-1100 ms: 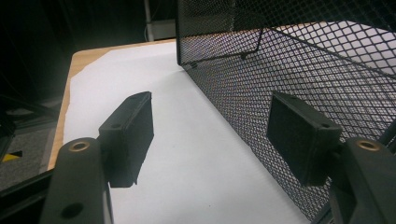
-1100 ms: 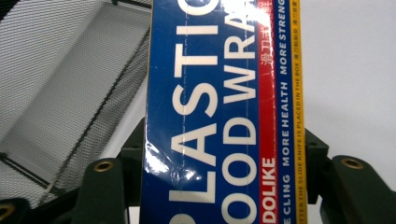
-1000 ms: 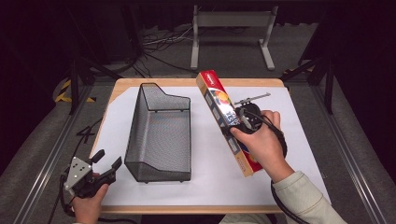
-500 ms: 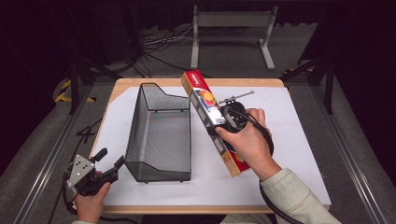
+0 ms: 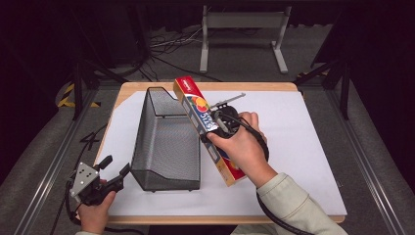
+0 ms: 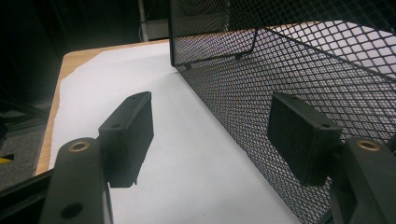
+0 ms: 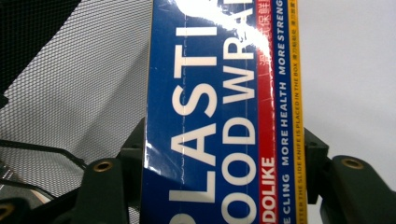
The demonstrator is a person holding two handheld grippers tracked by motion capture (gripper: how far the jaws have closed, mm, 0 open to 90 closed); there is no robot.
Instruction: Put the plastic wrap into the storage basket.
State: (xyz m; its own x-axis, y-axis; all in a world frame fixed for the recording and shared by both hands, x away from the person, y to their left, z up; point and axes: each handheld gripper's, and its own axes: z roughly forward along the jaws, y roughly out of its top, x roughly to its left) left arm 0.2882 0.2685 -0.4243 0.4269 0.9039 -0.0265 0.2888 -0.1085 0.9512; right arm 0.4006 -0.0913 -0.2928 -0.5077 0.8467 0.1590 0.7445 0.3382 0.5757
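With our right gripper (image 5: 211,128) clamped on the plastic wrap box (image 5: 208,129) and the left gripper (image 5: 115,177) open, we should level the box directly above the mesh basket (image 5: 166,147) before lowering.

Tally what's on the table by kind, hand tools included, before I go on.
Black mesh basket: 1
Plastic wrap box, clamped in the right tool: 1
White sheet over the tabletop: 1
Hand tools: 2, the left tool open beside the basket's wall
Total: 5
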